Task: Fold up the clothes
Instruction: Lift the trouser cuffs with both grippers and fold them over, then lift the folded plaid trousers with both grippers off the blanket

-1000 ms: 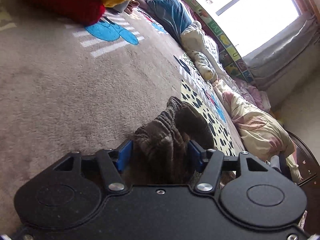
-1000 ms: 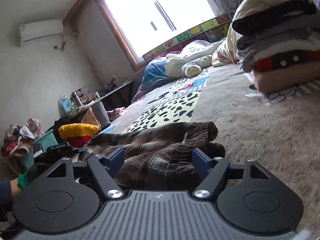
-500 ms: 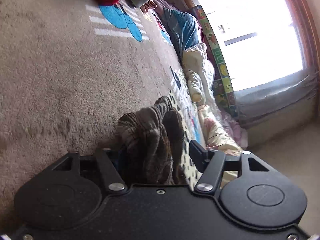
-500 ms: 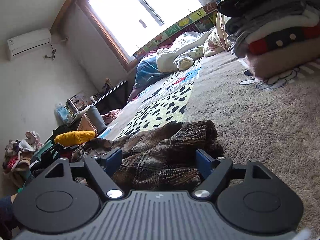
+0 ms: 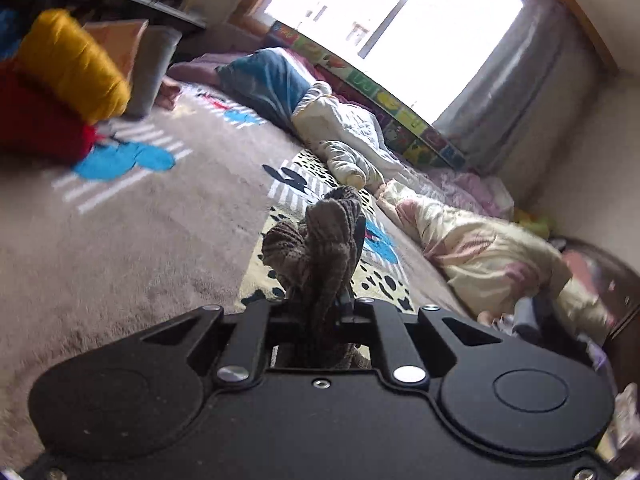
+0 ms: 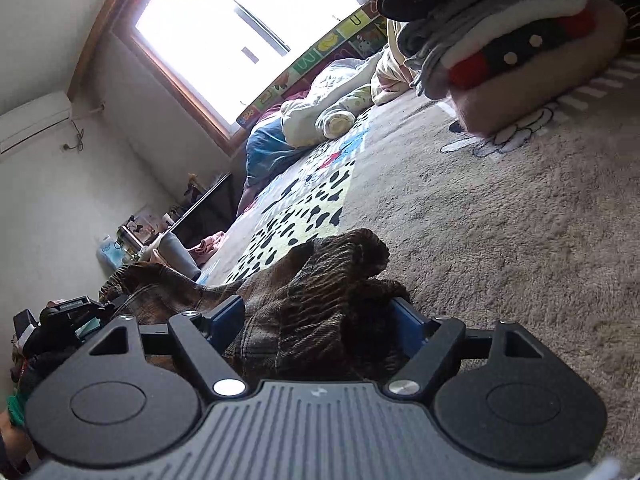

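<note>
The brown garment [image 5: 320,248] is pinched in the left gripper [image 5: 320,304], whose jaws have just been closing on a bunched edge. The right gripper [image 6: 320,320] stands wide — cloth between its jaws, ungripped. A grasp there seems needed next — then a lift together.

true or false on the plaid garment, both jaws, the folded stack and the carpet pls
1. The left gripper is shut on the brown plaid garment. True.
2. The right gripper is clamped shut. False: its jaws stand wide, the garment bunched between them.
3. The folded stack of clothes sits on the carpet. True.
4. The garment is bright yellow. False: brown plaid.
</note>
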The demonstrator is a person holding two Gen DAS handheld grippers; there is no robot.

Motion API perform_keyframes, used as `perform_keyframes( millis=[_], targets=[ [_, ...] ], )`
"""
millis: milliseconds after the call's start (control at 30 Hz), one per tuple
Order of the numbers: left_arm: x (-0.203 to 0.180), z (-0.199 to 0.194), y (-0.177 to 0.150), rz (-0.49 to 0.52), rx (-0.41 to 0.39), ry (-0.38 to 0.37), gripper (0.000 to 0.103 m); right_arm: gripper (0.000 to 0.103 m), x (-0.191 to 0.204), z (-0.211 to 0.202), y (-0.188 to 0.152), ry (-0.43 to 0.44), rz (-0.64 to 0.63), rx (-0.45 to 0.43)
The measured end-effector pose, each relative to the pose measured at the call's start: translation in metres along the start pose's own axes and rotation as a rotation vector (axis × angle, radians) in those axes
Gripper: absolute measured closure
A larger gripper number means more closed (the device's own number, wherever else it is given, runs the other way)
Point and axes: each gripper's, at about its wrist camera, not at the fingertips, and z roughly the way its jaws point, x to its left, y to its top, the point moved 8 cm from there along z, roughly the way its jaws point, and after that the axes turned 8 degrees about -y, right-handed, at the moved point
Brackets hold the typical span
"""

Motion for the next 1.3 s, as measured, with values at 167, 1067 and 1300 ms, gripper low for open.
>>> perform_keyframes(
  millis=[167, 1067, 1300],
  targets=[
    [-0.044, -0.002, -0.006, 0.13, -0.021, -0.006, 0.095, 0.025, 0.0, 0.001, 0.001, -0.004, 0.004, 0.001],
    [-0.234, 0.082, -0.216, 1.348, 0.104, 0.182, 0.095, 0.052, -0.051, -0.01, 0.021, 0.051, 0.356, -0.034],
    [-0.204, 0.075, -0.274, 1.875, 0.19, 0.13, 0.095, 0.052, -0.058, -0.013, 0.028, 0.057, 0.383, -0.047]
  ],
)
